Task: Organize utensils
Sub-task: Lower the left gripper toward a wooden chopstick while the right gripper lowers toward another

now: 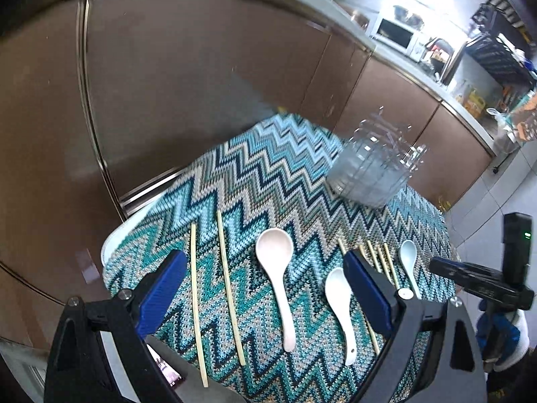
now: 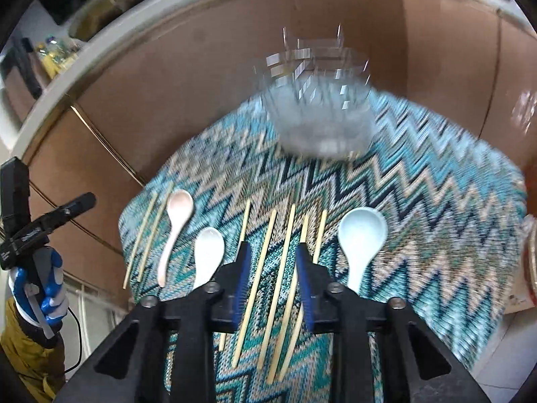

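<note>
A zigzag-patterned cloth carries chopsticks, three spoons and a clear holder.

Left gripper hung over the zigzag cloth, jaws wide, nothing between the pads. Two loose chopsticks lay left; pink spoon and white spoon centre. Chopstick bundle and pale blue spoon lay right. Clear holder stood behind.
</note>
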Demonstrator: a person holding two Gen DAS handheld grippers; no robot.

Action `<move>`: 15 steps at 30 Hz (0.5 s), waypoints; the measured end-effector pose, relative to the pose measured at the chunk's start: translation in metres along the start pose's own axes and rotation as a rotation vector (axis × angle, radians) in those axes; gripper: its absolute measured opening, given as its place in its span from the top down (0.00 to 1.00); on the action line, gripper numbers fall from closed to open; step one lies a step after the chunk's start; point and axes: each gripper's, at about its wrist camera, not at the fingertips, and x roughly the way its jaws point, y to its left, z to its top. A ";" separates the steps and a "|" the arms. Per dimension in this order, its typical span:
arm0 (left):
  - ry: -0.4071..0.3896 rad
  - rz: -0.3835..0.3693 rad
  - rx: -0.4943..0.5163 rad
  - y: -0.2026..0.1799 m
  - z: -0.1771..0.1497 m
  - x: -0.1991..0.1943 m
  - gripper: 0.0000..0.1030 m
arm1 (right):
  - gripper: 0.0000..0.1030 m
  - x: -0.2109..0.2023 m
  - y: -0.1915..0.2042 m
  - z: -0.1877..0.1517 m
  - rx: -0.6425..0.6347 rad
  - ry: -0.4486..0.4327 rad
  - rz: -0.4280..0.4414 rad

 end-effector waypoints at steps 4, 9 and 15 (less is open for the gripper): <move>0.066 -0.006 -0.024 0.010 0.009 0.026 0.09 | 0.86 0.043 -0.009 0.017 0.022 0.112 0.008; 0.128 -0.007 -0.045 0.023 0.020 0.053 0.10 | 0.86 0.084 -0.014 0.030 0.015 0.203 -0.037; 0.183 -0.008 -0.069 0.038 0.027 0.079 0.12 | 0.86 0.109 -0.018 0.036 0.007 0.250 -0.066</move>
